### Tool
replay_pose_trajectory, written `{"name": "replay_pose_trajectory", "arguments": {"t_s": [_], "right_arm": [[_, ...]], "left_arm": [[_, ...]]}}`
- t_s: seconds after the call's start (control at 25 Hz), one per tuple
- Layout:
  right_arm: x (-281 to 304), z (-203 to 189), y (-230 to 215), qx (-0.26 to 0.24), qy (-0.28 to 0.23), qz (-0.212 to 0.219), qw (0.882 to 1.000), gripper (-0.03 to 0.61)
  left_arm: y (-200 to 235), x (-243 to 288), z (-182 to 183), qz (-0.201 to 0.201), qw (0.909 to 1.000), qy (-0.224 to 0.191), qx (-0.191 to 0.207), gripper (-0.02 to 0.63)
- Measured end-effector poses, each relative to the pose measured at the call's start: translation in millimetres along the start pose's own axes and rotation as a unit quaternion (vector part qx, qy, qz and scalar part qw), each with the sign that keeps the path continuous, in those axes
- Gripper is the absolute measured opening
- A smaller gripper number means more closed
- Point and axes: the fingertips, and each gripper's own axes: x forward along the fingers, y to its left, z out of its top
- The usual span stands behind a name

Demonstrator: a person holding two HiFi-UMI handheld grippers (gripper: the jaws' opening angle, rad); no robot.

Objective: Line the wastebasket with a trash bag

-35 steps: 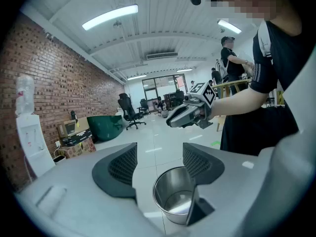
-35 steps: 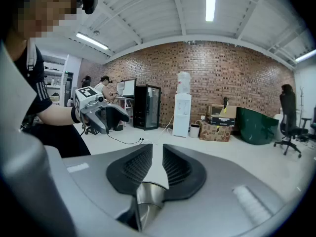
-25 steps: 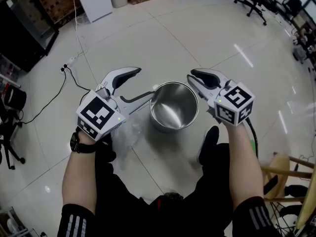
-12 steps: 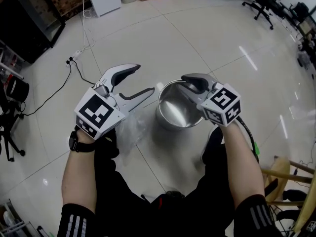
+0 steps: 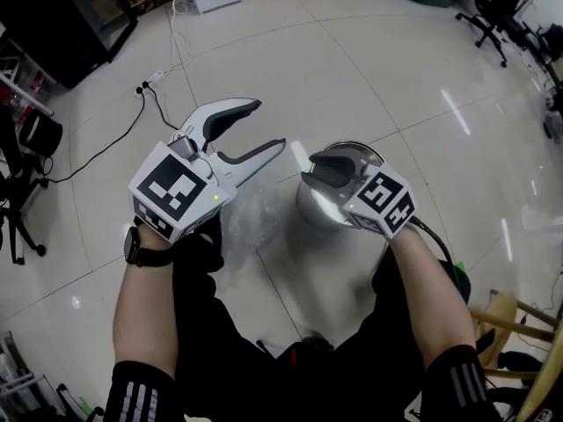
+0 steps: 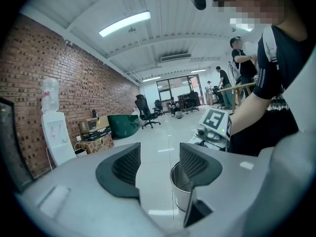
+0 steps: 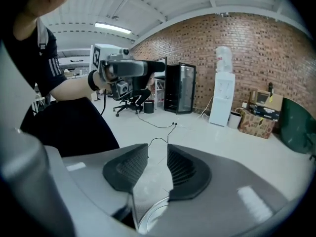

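Wastebasket [image 5: 311,207] | directly beneath right gripper [image 5: 318,170] | jaws just opening, nothing between

Head view: the right hand-held gripper [image 5: 327,167] is covering the near rim and most of the mouth of the wastebasket [image 5: 315,207]; its inside is not showing. Its jaws have just been opening. In the right gripper view a pale hazy strip is sitting between the pads [image 7: 182,169], and whether that is film or floor is not resolving. There the wastebasket [image 7: 154,215] is showing only as a rim sliver, with the gripper body masking the rest.

The left hand-held gripper [image 5: 266,126], its jaws just closing a little with nothing between them, is hiding part of the clear trash bag [image 5: 242,227]. Left gripper view: one jaw is blocking half the wastebasket [image 6: 178,184].
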Motion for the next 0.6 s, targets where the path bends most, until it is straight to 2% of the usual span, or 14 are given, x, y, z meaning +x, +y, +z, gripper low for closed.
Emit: {"name": "replay_pose_trajectory", "arguments": {"t_s": [0.32,0.6], "right_arm": [[69.3,-21.3,45.0,-0.016,0.051,0.04,0.998,0.182],[137.7,-83.2,76.3,-0.026,0.126,0.084,0.988,0.227]], "left_arm": [[13.8,-26.0,-7.6,0.012,0.9999,-0.001,-0.009,0.244],[26.2,-45.4,-23.4,0.03,0.9994,0.007,-0.017,0.244]]}}
